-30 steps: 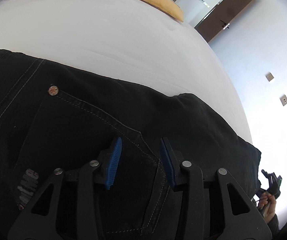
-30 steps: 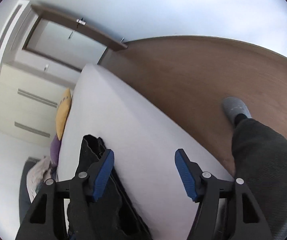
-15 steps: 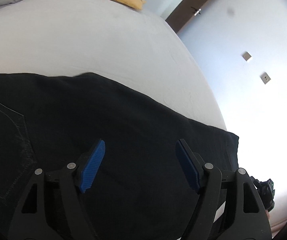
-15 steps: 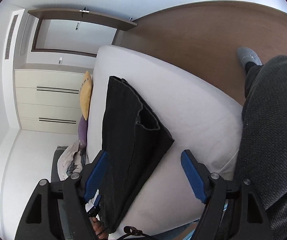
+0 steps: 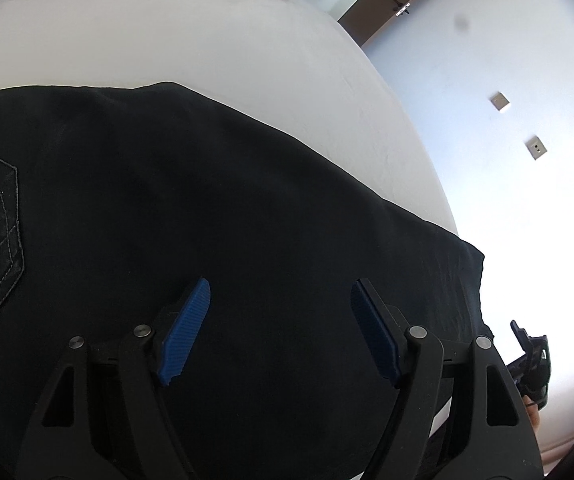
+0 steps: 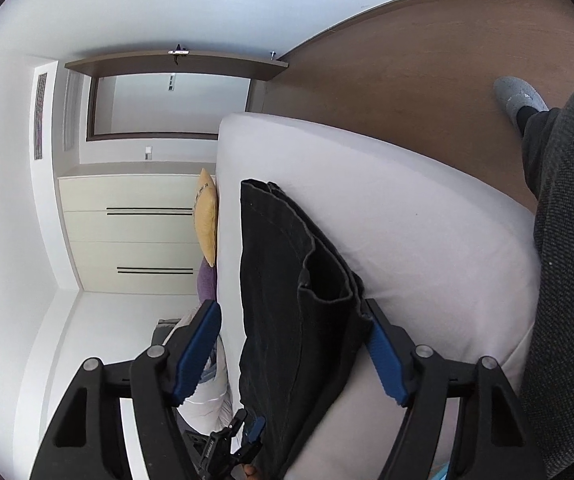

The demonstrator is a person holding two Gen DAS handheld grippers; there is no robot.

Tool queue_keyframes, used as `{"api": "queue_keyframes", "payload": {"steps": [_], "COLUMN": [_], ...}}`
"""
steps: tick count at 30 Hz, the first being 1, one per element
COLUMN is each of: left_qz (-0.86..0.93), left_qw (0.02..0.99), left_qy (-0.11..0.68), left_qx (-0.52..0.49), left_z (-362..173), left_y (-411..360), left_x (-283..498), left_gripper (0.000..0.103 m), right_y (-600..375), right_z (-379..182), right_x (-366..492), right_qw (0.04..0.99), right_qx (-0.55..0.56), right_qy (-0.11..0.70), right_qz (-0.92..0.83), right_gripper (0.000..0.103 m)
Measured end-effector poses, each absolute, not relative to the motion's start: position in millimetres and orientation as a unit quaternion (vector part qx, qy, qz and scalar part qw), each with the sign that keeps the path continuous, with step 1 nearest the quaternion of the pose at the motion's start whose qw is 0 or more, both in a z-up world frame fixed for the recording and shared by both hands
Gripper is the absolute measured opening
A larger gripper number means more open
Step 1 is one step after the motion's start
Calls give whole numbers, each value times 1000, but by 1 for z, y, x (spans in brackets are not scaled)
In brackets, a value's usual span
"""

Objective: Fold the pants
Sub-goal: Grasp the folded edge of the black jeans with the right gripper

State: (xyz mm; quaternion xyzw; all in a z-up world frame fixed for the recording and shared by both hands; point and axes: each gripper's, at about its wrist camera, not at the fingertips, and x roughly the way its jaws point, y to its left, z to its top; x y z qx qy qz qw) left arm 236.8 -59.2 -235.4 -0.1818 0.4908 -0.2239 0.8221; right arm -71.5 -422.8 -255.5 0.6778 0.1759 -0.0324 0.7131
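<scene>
Left gripper (image 5: 280, 330): its blue fingers (image 5: 185, 334) stand wide apart over the dark cloth, released, with nothing pinched between them; whether the tips brush the fabric cannot be told.
Right gripper (image 6: 293, 354): jaws closing, still spread; the hem end of the pants lies between the fingers (image 6: 385, 364), and the pads do not press on it. The right-hand finger sits just beside the cloth's edge.
Pants (image 5: 207, 216): black denim, lying flat on the white bed (image 5: 167, 32); pale stitching of a pocket shows at the left edge of the left wrist view, and the rest is plain and smooth.
Layers: in the right wrist view the pants (image 6: 287, 280) show stacked edges at the near end, with a small gap gaping open between the layers.
Place: near the bed's edge, close to the person's grey-trousered leg (image 6: 567, 260).
Long axis: runs along the bed from the near end away toward the yellow pillow (image 6: 206, 220); in the left wrist view it crosses from left to right, the hem corner at the right.
Other gripper seen: the left one shows at the bottom of the right wrist view, beside the pants.
</scene>
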Motion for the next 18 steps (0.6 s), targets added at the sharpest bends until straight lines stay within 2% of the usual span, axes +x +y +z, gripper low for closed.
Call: {"api": "queue_keyframes", "payload": {"steps": [3, 7, 8, 9, 11, 18], "left_qz": [-218, -216, -217, -217, -215, -215], "left_qw": [824, 823, 823, 822, 821, 818], "left_qy": [491, 491, 492, 493, 495, 498], "left_qx": [-181, -184, -185, -186, -187, -194], "left_z": [-235, -235, -235, -235, -234, -232], "left_y": [-59, -59, -55, -54, -50, -40], "left_x": [235, 234, 234, 234, 234, 234], "left_gripper": [72, 72, 72, 72, 72, 72], "right_y": [-422, -421, -421, -421, -419, -411], "right_z": [-255, -256, -255, -255, -257, -242], "right_x": [-66, -51, -47, -43, -35, -24], "right_qw": [710, 713, 715, 718, 721, 749], "right_qx": [682, 676, 674, 668, 658, 612], "right_qy": [172, 177, 179, 187, 205, 235], "right_qz": [-45, -57, -59, -60, -70, -95], "right_gripper": [66, 49, 43, 28, 17, 13]}}
